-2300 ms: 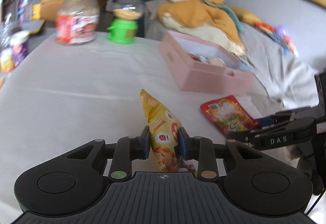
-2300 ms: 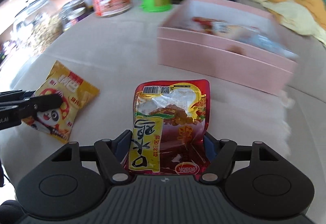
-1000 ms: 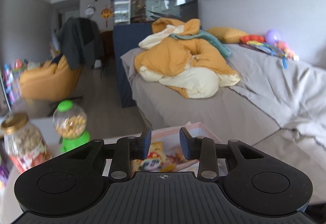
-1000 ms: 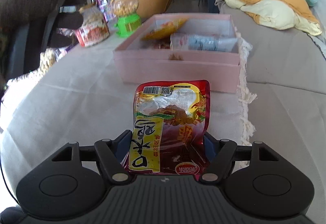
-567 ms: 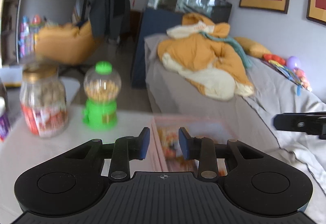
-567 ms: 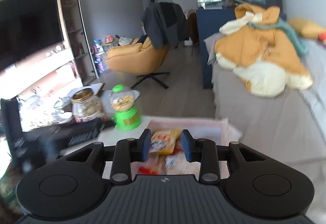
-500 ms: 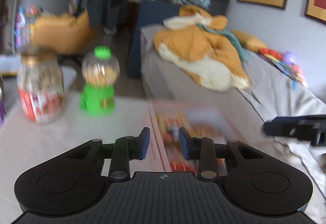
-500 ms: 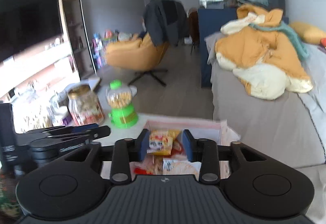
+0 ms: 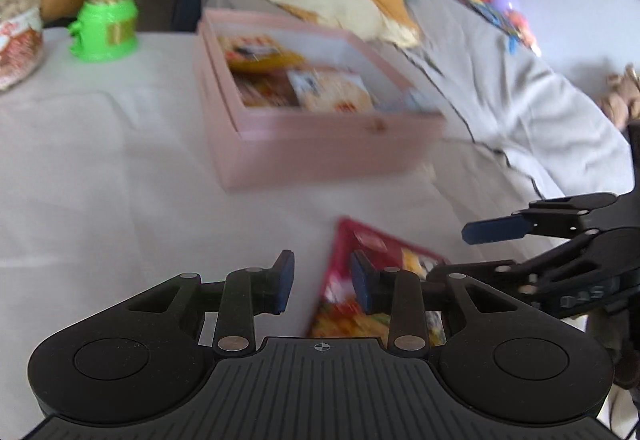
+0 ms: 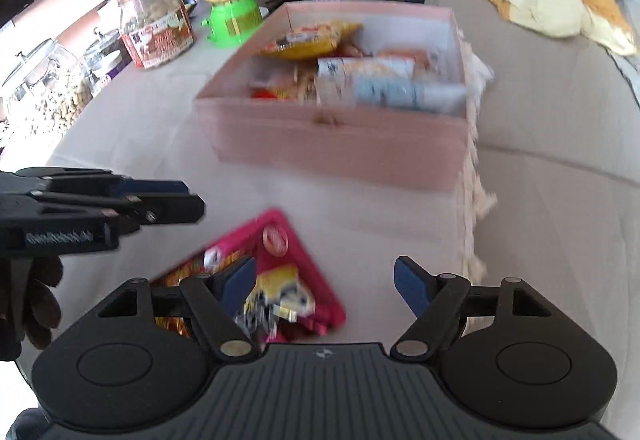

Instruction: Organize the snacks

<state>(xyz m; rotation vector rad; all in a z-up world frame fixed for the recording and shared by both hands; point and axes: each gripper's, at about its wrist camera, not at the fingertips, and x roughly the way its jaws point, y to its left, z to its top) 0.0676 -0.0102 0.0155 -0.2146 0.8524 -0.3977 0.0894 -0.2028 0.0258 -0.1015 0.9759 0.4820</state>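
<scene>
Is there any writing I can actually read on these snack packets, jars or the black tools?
Nothing reads clearly.
Red snack packet on the white tablecloth: print blurred.
Glass jar with a red label: lettering too small.
Packets in the pink box: blurred.
Raised lettering on the left gripper: smeared, unreadable.

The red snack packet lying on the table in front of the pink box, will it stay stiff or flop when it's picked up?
The red snack packet looks like thin foil film lying flat, so it will probably flop and crinkle. It seems light for its size. The glossy surface could slip, so the open right tongs, now widening, likely want an edge.
</scene>
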